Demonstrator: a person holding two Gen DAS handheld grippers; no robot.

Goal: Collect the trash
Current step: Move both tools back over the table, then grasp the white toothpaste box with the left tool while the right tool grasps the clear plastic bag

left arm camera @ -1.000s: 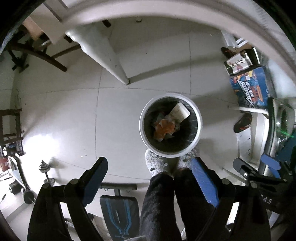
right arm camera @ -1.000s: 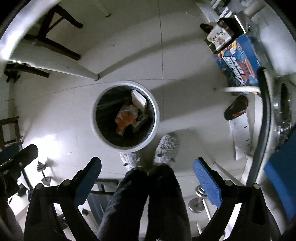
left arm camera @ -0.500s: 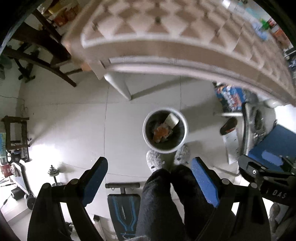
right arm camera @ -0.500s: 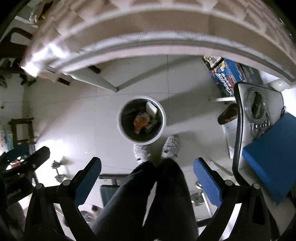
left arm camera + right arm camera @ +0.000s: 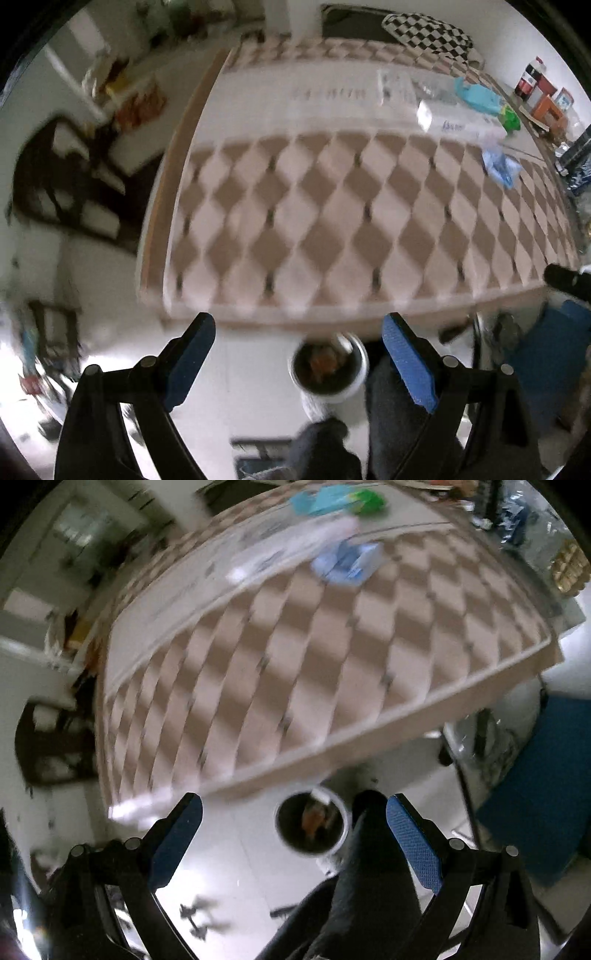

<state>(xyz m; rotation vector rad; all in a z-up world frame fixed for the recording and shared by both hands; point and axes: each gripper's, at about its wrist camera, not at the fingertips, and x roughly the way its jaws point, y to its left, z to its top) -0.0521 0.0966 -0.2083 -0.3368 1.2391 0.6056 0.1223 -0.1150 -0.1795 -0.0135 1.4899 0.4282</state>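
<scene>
A white bin (image 5: 328,371) with orange and white trash inside stands on the floor below the table edge; it also shows in the right wrist view (image 5: 312,825). A table with a checkered cloth (image 5: 351,229) fills both views (image 5: 295,657). On it lie a blue wrapper (image 5: 500,166), a teal bag (image 5: 476,94) and a green scrap (image 5: 509,118); the blue wrapper (image 5: 347,563) and the teal and green pieces (image 5: 340,498) show at the far side in the right view. My left gripper (image 5: 299,358) and right gripper (image 5: 293,830) are both open and empty, high above the floor.
The person's dark-trousered legs (image 5: 365,878) stand beside the bin. A blue padded bench (image 5: 543,794) is at the right. A dark wooden chair (image 5: 62,184) stands left of the table. Bottles and boxes (image 5: 543,92) sit at the table's far right.
Both grippers have risen and tilted up from looking straight down into the bin; the tabletop now fills the views and the bin has dropped to the bottom. Both stay open.
</scene>
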